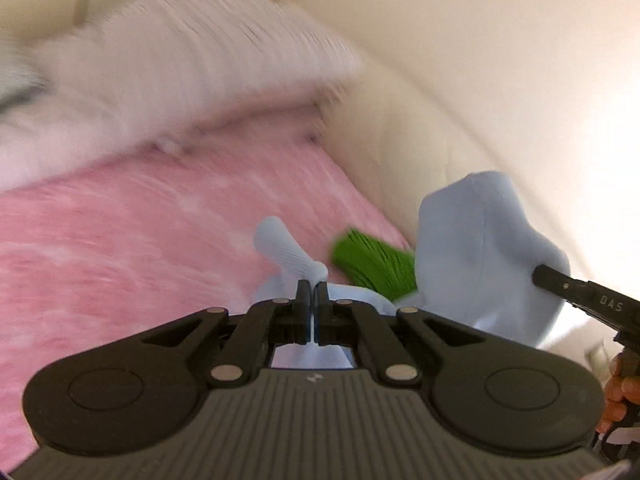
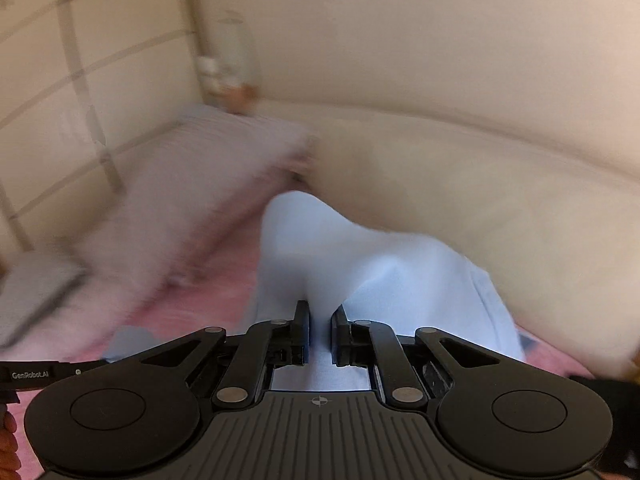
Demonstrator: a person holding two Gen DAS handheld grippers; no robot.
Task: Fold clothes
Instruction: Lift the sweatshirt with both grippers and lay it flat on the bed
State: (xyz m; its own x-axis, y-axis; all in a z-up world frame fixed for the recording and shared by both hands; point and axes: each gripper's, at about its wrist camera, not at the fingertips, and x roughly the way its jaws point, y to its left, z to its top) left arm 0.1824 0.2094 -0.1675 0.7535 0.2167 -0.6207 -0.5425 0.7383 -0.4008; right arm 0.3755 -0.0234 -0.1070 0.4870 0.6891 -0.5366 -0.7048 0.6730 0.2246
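Item: pale blue garment [image 2: 360, 264], lifted above the pink bedspread [image 1: 140, 220] near its wall-side edge. Your left gripper [image 1: 313, 292] is clamped on a ribbed cuff; your right gripper [image 2: 320, 316] pinches a thicker fold. Two holds likely let it hang open for folding. Green cloth [image 1: 372, 260] lies beneath.

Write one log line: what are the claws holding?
left claw: shut on blue garment | right claw: shut on blue garment | over pink bed cover
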